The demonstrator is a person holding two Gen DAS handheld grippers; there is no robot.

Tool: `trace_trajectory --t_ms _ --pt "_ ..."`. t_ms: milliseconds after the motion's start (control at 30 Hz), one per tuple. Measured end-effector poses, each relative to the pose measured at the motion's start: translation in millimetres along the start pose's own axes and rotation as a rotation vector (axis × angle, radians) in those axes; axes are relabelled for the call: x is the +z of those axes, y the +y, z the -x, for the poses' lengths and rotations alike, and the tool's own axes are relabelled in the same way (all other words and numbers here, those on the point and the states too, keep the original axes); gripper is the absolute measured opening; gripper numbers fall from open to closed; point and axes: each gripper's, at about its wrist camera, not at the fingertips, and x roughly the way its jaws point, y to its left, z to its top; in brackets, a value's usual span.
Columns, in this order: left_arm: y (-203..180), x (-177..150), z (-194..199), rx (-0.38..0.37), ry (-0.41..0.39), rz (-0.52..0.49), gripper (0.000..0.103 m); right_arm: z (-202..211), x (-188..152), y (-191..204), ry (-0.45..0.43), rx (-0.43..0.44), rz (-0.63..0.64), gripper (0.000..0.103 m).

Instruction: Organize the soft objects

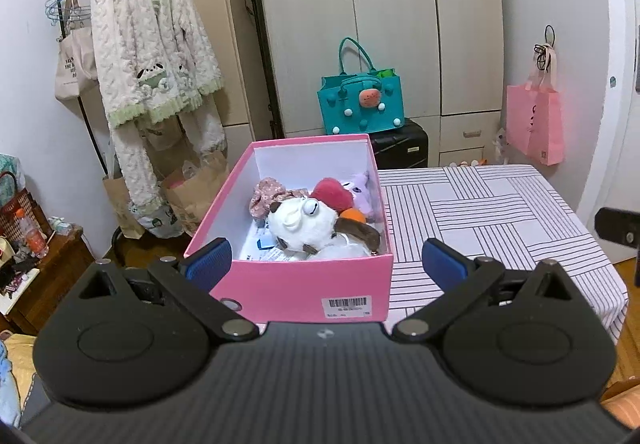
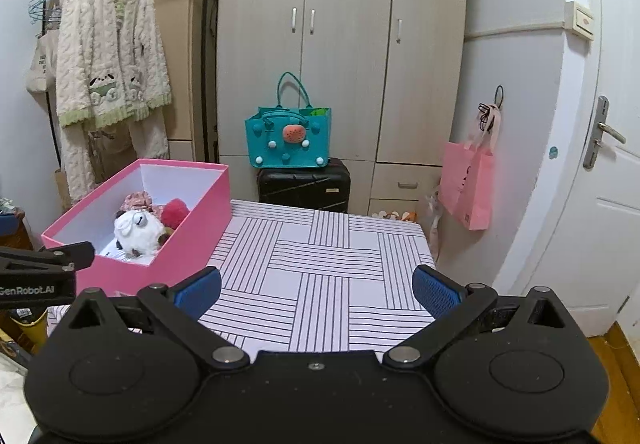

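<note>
- Sitting on the left edge of a table point(image 2: 328, 264) covered in a striped cloth, a pink box point(image 1: 304, 284) stands with no lid.
- Inside it lie soft toys: a white plush dog point(image 1: 304, 222) in front, a red plush point(image 1: 332, 194) and a purple plush point(image 1: 360, 188) behind, and a floral fabric piece point(image 1: 266, 198) at the left.
- Left gripper point(image 1: 326, 264) hangs before the box, blue fingers spread wide, holding nothing.
- Right gripper point(image 2: 316, 290) hangs over bare cloth, fingers likewise spread and holding nothing.

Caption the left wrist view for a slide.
Open left gripper faces a pink box of plush toys on a striped tablecloth.
</note>
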Motion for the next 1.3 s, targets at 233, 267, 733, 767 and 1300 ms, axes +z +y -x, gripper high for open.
trace_trajectory --t_ms 233,267,733,767,1300 --pt "1.7 -3.6 1.7 -0.034 -0.003 0.026 0.103 3.6 -3.4 3.8 -0.008 -0.036 0.018 0.103" --pt "1.7 -3.9 1.7 -0.037 -0.003 0.028 0.103 3.7 -3.4 3.2 -0.008 -0.039 0.019 0.103" --pt "-0.7 -9.1 6.6 -0.042 -0.037 0.027 0.103 6.9 -7.3 4.5 -0.018 -0.063 0.020 0.103" --pt "-0.5 -9.4 7.0 -0.044 -0.038 0.028 0.103 7.0 -7.4 4.5 -0.019 -0.064 0.021 0.103" --pt "1.1 -13.2 2.8 -0.066 -0.011 0.029 0.103 7.8 -9.8 9.5 -0.025 -0.049 0.038 0.103"
